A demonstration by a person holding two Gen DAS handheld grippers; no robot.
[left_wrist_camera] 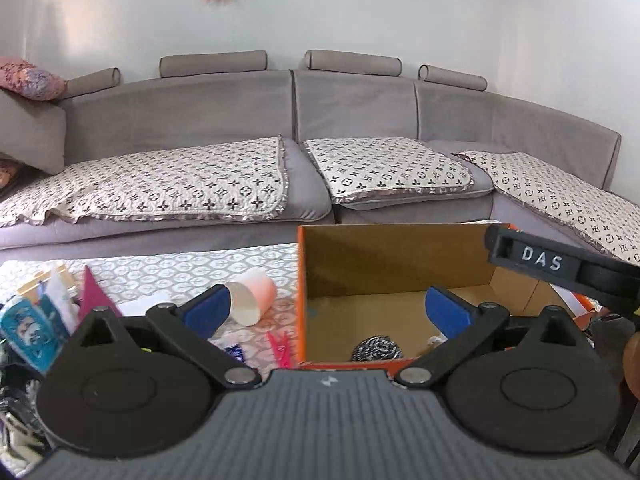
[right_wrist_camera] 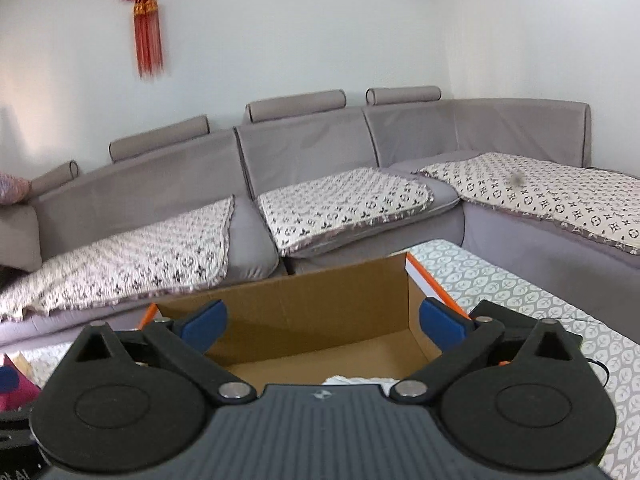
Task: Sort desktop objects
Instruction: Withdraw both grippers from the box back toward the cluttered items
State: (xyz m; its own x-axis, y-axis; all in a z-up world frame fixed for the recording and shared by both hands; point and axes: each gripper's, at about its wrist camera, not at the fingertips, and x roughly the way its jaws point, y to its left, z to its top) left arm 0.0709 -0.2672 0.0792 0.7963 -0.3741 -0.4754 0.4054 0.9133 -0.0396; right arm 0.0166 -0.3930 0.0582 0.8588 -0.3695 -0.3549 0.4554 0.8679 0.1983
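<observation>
We see the left tongs spread wide and empty, low in the frame; the cardboard box sits right of centre, a steel scrubber inside; a pink cup lies left on the counter; the right tongs gape empty over the box.

steel scrubber in box half hidden behind tool body; white item below right tool mostly hidden, unidentifiable

The right gripper is hovering wide open and empty over the cardboard box; a red knot ornament is hanging at eleven o'clock.
</observation>
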